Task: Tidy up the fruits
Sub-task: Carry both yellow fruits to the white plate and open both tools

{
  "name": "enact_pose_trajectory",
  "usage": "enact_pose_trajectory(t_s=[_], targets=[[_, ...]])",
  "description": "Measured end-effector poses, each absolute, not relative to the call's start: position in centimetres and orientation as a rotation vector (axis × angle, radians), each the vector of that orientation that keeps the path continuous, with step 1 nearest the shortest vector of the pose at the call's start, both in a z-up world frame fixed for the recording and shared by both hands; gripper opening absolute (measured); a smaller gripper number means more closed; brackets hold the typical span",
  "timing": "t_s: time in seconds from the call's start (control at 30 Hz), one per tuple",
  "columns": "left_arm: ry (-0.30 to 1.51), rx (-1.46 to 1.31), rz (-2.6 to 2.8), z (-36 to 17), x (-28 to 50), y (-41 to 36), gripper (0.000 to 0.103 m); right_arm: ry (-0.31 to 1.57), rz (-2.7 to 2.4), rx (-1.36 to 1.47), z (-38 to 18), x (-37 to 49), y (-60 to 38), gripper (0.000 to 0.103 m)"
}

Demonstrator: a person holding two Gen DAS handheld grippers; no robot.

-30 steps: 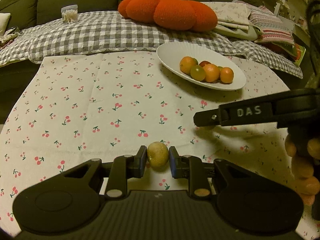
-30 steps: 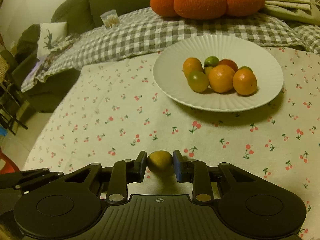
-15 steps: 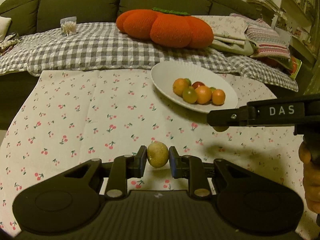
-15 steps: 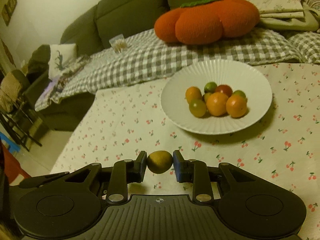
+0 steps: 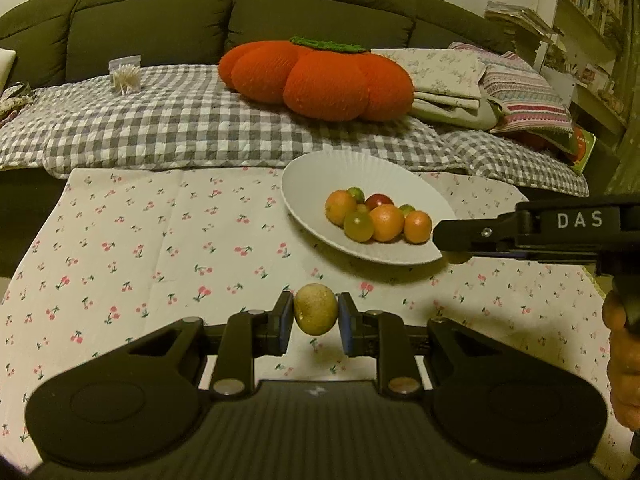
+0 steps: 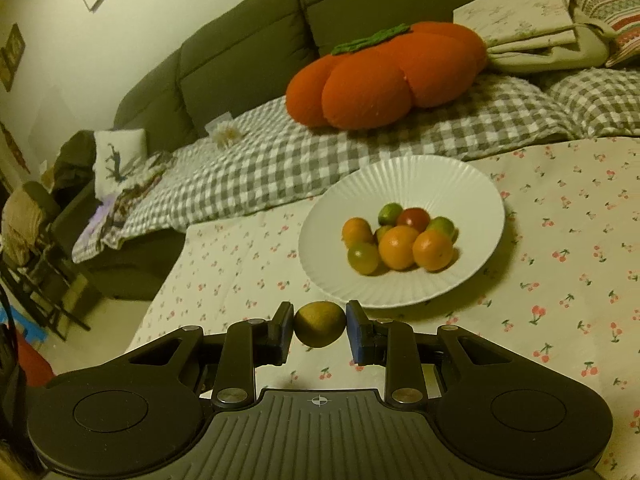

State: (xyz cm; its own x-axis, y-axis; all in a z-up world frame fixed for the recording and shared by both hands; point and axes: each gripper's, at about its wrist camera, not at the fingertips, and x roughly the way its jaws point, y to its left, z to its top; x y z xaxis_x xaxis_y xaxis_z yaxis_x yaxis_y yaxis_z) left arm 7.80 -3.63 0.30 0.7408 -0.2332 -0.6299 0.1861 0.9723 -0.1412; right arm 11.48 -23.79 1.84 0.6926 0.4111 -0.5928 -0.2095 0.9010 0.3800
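Note:
My left gripper (image 5: pixel 315 317) is shut on a small yellow-brown fruit (image 5: pixel 315 309), lifted above the cherry-print tablecloth (image 5: pixel 160 248). My right gripper (image 6: pixel 319 327) is shut on a second yellow-green fruit (image 6: pixel 320 323), held just short of the near rim of the white ribbed plate (image 6: pixel 416 176). That plate (image 5: pixel 320 168) holds several small orange, green and red fruits (image 5: pixel 378 220), seen closer in the right wrist view (image 6: pixel 398 242). In the left wrist view the right gripper's black arm (image 5: pixel 520 230) reaches in from the right, its tip at the plate's right rim.
Behind the table a dark sofa carries a grey checked blanket (image 5: pixel 160 120), an orange pumpkin cushion (image 5: pixel 316 78), folded linens (image 5: pixel 452 80) and a small clear box (image 5: pixel 125 74). The table's left edge (image 6: pixel 168 280) drops to the floor. A hand (image 5: pixel 622 360) shows at the right.
Both grippers have risen with their fruits, so the table and plate look farther away and more of the sofa shows. The right gripper's view has tilted and swung toward the left.

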Motion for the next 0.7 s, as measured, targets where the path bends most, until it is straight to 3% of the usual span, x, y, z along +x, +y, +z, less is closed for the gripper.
enact_pose_trajectory(t_s=[0.7], targets=[[0.662, -0.052, -0.236, 1.5, 13.0, -6.7, 0.022, 0.69, 0.241, 0.361, 2.3, 13.9, -28.0, 0.027]])
